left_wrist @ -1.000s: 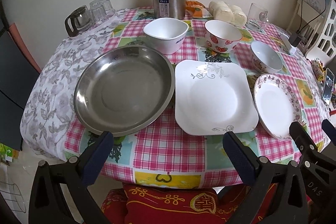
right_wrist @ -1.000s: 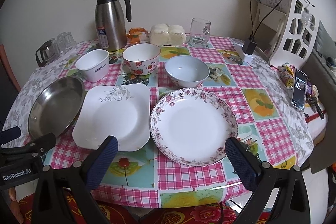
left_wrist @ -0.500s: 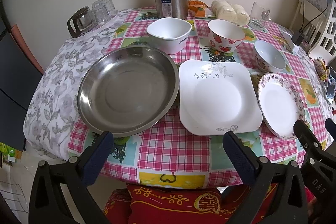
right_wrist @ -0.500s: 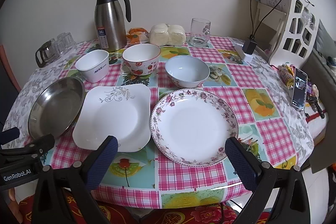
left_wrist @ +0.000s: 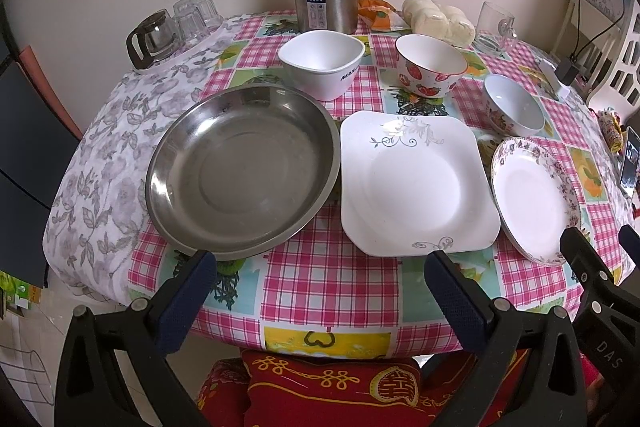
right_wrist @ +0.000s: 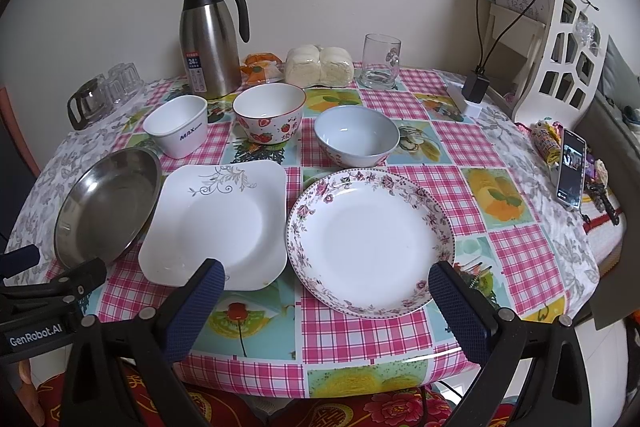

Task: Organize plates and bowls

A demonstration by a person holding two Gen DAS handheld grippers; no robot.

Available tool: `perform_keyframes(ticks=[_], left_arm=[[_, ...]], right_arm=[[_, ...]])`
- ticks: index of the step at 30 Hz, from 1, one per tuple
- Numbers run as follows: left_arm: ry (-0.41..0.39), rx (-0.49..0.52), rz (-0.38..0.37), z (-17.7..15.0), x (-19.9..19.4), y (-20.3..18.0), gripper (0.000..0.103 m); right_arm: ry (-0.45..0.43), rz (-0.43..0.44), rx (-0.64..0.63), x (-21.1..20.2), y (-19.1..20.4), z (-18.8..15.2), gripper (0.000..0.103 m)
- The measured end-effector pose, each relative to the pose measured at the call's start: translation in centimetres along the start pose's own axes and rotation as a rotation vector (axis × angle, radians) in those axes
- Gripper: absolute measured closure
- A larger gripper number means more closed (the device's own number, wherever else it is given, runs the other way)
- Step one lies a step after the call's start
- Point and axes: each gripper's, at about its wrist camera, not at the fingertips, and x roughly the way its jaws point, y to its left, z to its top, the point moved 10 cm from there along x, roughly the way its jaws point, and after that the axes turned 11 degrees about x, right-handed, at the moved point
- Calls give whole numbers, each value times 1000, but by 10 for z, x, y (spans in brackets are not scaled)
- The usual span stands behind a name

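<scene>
Both tongs hang open and empty at the near edge of the bench (right_wrist: pixel 360 347). The floral plate (right_wrist: pixel 370 241) lies directly ahead of the right tongs (right_wrist: pixel 326 293), framed between its fingers — the nearer pair. The left tongs (left_wrist: pixel 320 281) face the gap between steel pan (left_wrist: pixel 240 173) and square plate (left_wrist: pixel 416 183).

Both wrist cameras look forward and slightly down from the near edge of the round table with its pink checked cloth (left_wrist: pixel 320 283), the left one facing the round steel dish (left_wrist: pixel 240 175), the right one the floral-rimmed round plate (right_wrist: pixel 370 243); the square white plate (left_wrist: pixel 416 183) shows in both.
</scene>
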Motion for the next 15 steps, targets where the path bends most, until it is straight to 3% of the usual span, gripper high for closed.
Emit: perform_keyframes(ticks=[15], left_arm=[[0,-1,-7,0,2,-2,0]], right_arm=[[1,1,-1,0,0,0,0]])
